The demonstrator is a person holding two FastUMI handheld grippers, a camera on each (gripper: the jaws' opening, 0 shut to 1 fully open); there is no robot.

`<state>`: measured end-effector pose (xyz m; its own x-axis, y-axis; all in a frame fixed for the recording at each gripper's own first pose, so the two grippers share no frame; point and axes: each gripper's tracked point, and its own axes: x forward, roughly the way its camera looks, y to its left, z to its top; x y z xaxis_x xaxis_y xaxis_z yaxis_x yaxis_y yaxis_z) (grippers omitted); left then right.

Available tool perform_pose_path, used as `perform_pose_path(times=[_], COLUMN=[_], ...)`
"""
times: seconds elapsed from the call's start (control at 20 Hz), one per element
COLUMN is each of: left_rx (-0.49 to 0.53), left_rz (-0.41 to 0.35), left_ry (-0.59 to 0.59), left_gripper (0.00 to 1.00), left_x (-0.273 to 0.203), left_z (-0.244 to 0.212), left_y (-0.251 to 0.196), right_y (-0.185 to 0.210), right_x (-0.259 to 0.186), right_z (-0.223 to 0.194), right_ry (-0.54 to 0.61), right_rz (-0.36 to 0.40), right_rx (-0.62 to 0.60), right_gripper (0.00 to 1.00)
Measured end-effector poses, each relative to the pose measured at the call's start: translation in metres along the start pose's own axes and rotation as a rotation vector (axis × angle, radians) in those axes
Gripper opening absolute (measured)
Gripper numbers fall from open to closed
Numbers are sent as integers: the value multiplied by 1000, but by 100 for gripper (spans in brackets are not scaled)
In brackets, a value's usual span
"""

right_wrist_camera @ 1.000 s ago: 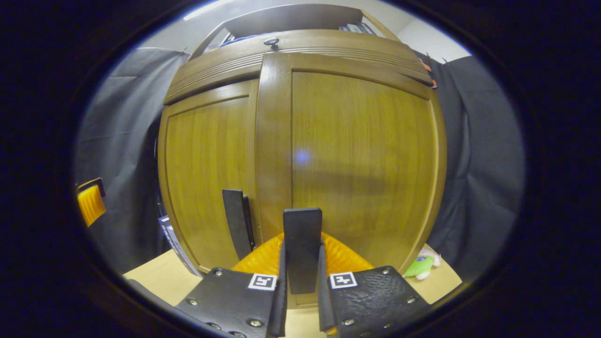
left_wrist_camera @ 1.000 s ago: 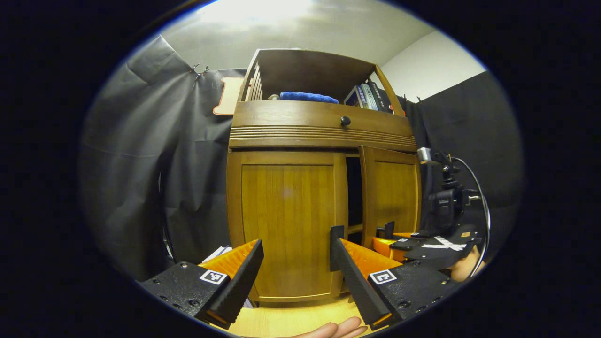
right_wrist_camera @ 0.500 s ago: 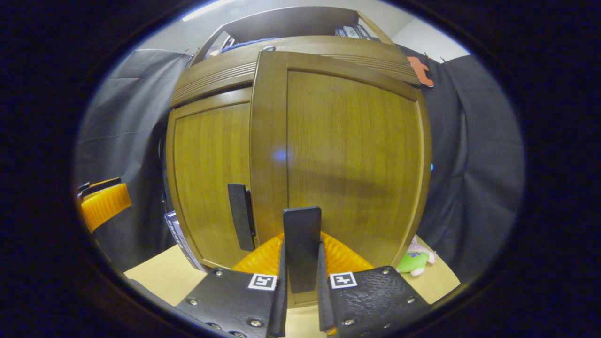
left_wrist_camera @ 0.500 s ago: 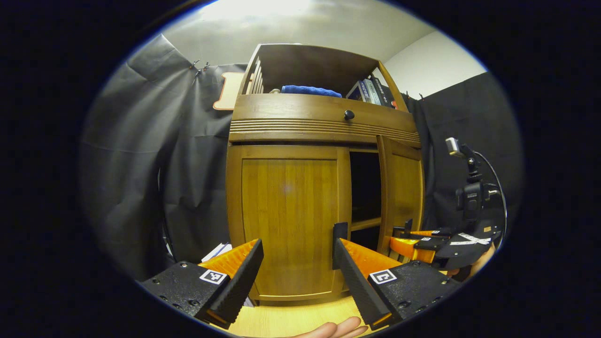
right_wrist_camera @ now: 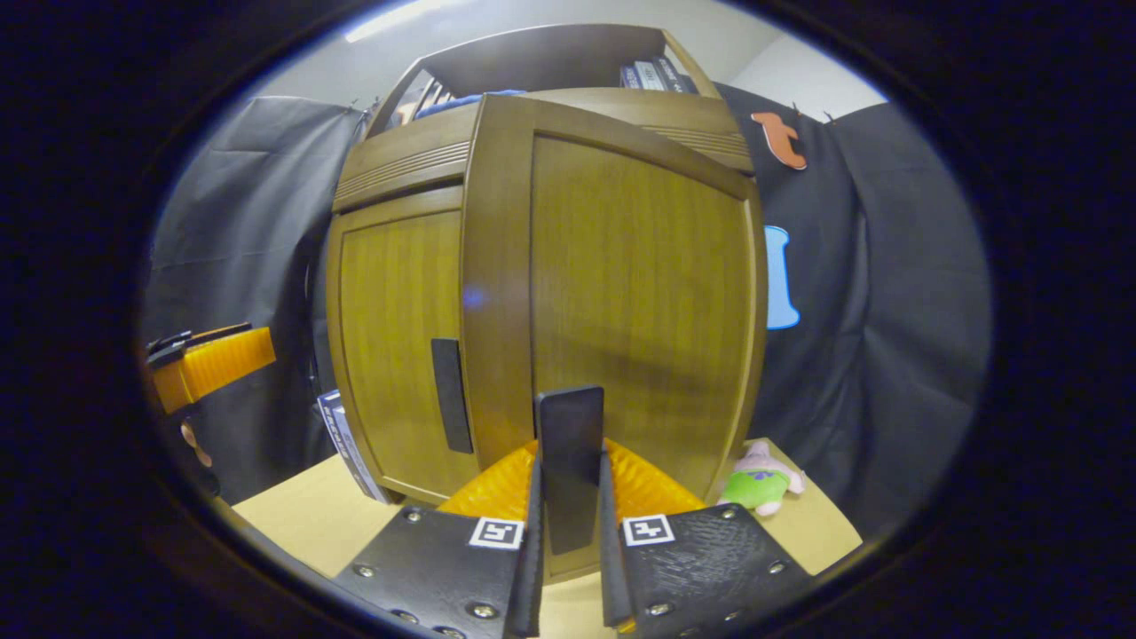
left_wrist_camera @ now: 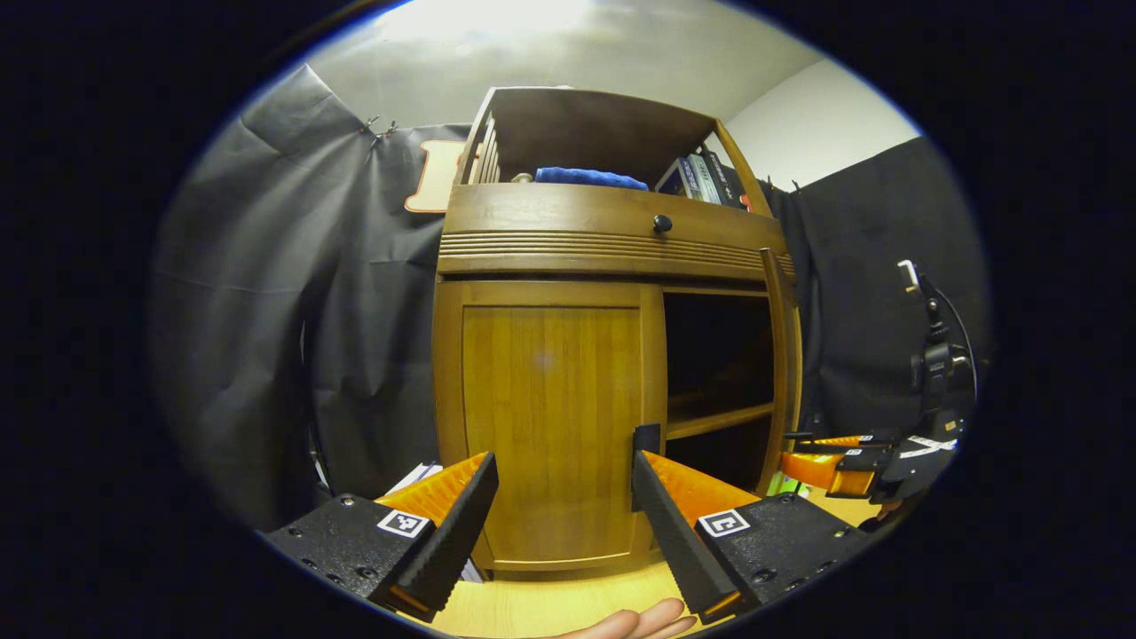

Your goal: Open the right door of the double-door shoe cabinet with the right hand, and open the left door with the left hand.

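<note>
Black screwed tongs [left_wrist_camera: 559, 524], square markers, orange ribbing

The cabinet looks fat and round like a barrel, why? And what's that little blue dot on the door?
In the right gripper view the fisheye lens, close up, bulges the right door; the dot looks like lens glare. In the left gripper view the cabinet bends less, and the ceiling is washed out bright.

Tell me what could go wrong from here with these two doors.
1. The right claw is shut on the right door's handle. A plush toy lies near that door's outer edge, so swinging wider may hit it.
2. The left claw is open, and the left door's handle sits beside its right finger rather than between the two. Closing now would likely miss.
</note>
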<state>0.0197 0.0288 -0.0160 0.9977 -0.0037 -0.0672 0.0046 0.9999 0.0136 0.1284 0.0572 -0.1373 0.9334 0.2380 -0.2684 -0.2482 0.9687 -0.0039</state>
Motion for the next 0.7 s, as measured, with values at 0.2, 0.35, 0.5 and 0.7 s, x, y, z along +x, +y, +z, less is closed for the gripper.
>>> perform_pose_path(times=[0.2, 0.35, 0.5, 0.7], left_rx=[-4, -4, -4, -1], left_rz=[19, 17, 5, 8], left_ry=[-10, -9, -3, -1], left_gripper=[91, 90, 94, 91], left_x=[-2, -3, -4, -5], left_z=[3, 3, 1, 1], left_y=[5, 5, 1, 2], right_y=[-8, -11, -16, -23], right_x=[-9, -14, -17, -24], right_z=[-2, -4, -5, -4], right_ry=[2, 9, 5, -15], right_rz=[-23, -28, -28, -51], right_rx=[-14, -3, 7, -9], right_gripper=[27, 27, 27, 27])
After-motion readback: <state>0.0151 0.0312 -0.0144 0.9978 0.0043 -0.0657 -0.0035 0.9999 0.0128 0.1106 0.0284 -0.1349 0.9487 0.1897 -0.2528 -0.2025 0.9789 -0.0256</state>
